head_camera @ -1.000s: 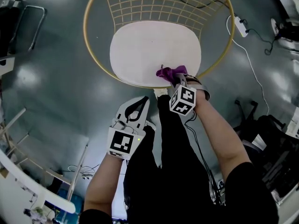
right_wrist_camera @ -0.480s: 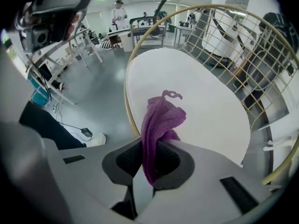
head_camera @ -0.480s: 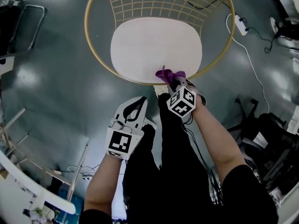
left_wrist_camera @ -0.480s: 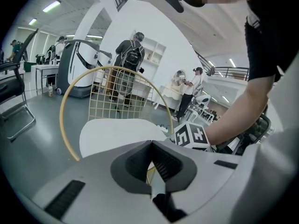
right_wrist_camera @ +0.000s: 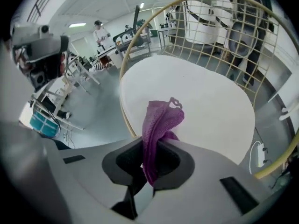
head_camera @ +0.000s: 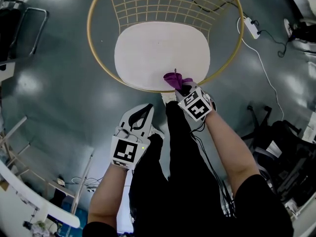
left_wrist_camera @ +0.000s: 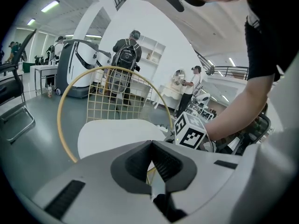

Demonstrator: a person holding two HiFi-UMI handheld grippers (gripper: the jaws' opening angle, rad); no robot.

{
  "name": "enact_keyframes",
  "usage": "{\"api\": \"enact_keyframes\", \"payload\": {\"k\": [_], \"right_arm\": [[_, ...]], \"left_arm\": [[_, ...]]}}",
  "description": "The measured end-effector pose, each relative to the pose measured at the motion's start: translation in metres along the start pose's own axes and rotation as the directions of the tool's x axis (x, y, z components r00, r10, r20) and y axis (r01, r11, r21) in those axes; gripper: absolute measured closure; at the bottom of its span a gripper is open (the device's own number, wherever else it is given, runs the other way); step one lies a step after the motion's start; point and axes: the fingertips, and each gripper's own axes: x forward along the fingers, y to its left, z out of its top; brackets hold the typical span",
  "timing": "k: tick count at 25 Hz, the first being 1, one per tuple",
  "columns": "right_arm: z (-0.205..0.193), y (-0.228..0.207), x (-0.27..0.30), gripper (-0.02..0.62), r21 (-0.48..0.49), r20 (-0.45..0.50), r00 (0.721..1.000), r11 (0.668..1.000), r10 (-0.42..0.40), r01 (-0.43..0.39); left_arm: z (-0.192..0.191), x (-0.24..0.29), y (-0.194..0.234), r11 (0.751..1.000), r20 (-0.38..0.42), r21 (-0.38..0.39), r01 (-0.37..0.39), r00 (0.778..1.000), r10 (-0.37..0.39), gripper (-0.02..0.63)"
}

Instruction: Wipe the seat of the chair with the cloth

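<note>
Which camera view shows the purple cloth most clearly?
The right gripper view: the cloth fills the middle, pinched in the fingers of the right gripper. The head view shows only a small bunch at the front edge of the seat. The left gripper view misses it.

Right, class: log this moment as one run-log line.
right tool: shut on cloth | cloth: over seat front edge | left tool: shut, empty, clear of seat
</note>
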Motion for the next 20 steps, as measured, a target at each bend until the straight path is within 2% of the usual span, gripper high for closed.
{"api": "enact_keyframes", "payload": {"k": [3, 7, 10, 12, 15, 18, 20], "right_arm": [[0.01, -0.011, -0.011, 0.535, 0.029, 0.042, 0.999, 0.999, 0.014, -0.015], [0.03, -0.038, -0.025, 0.535, 0.004, 0.075, 0.997, 1.0, -0.008, 0.008], [0.045, -0.078, -0.036, 0.535, -0.024, 0.09, 0.993, 0.997, -0.076, 0.078], [0.056, -0.111, -0.046, 0.535, -0.058, 0.105, 0.982, 0.985, -0.155, 0.162], [0.073, -0.16, -0.059, 0.535, -0.185, 0.115, 0.948, 0.931, -0.296, 0.313], [0.091, -0.201, -0.067, 0.535, -0.342, 0.109, 0.898, 0.832, -0.427, 0.437], [0.102, -0.221, -0.069, 0.535, -0.424, 0.108, 0.862, 0.761, -0.496, 0.491]], "left_arm": [[0.006, 0.007, -0.003, 1.0, -0.004, 0.005, 0.006, 1.0, -0.006, 0.595], [0.018, 0.019, -0.003, 1.0, -0.006, 0.007, 0.009, 1.0, -0.009, 0.595], [0.028, 0.031, -0.003, 1.0, -0.003, 0.006, 0.011, 1.0, -0.011, 0.595], [0.034, 0.039, -0.002, 1.0, -0.003, 0.004, 0.01, 1.0, -0.01, 0.595], [0.043, 0.051, 0.001, 1.0, -0.005, -0.004, 0.006, 1.0, -0.006, 0.595], [0.053, 0.063, 0.008, 1.0, -0.005, -0.018, -0.004, 1.0, 0.004, 0.595], [0.06, 0.07, 0.015, 0.999, -0.005, -0.03, -0.013, 1.0, 0.013, 0.595]]}}
